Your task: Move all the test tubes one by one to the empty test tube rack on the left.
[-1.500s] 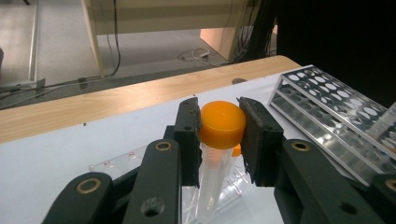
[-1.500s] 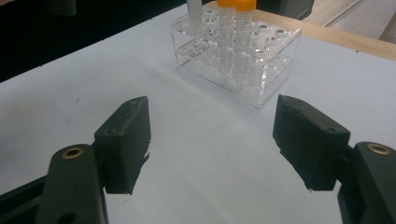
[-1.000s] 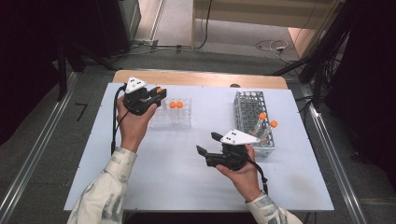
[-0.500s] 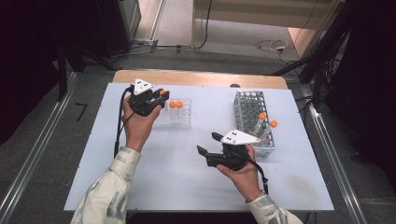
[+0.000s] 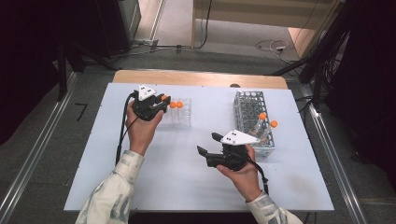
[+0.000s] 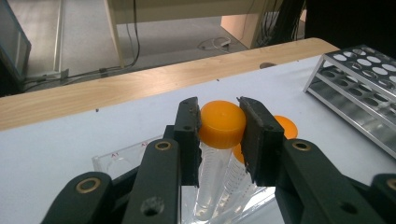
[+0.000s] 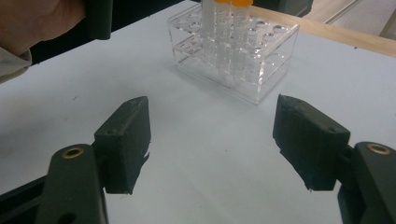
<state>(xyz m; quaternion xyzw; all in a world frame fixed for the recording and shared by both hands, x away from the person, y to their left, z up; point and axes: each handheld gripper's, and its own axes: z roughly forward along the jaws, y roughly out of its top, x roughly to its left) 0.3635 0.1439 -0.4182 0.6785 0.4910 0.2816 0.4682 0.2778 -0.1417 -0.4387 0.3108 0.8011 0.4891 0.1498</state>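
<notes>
While L gripper [image 6: 219, 135] clamps orange-capped tube [image 6: 219, 140] over clear rack [image 5: 181, 113] | R gripper [image 7: 212, 140] wide open, empty, above table [image 5: 177, 172]

Clear rack [image 5: 181, 113] left, metal rack [image 5: 252, 122] right, on table [image 5: 168, 177].

White-topped table [image 5: 140, 186] with wooden far edge [image 5: 201, 78]; grey floor [image 5: 42, 154]; metal floor rails [image 5: 332, 154] at 3 and 9 o'clock; pale wooden furniture [image 5: 261, 11] at 12 o'clock; cables [image 5: 271, 45] at 1 o'clock.
</notes>
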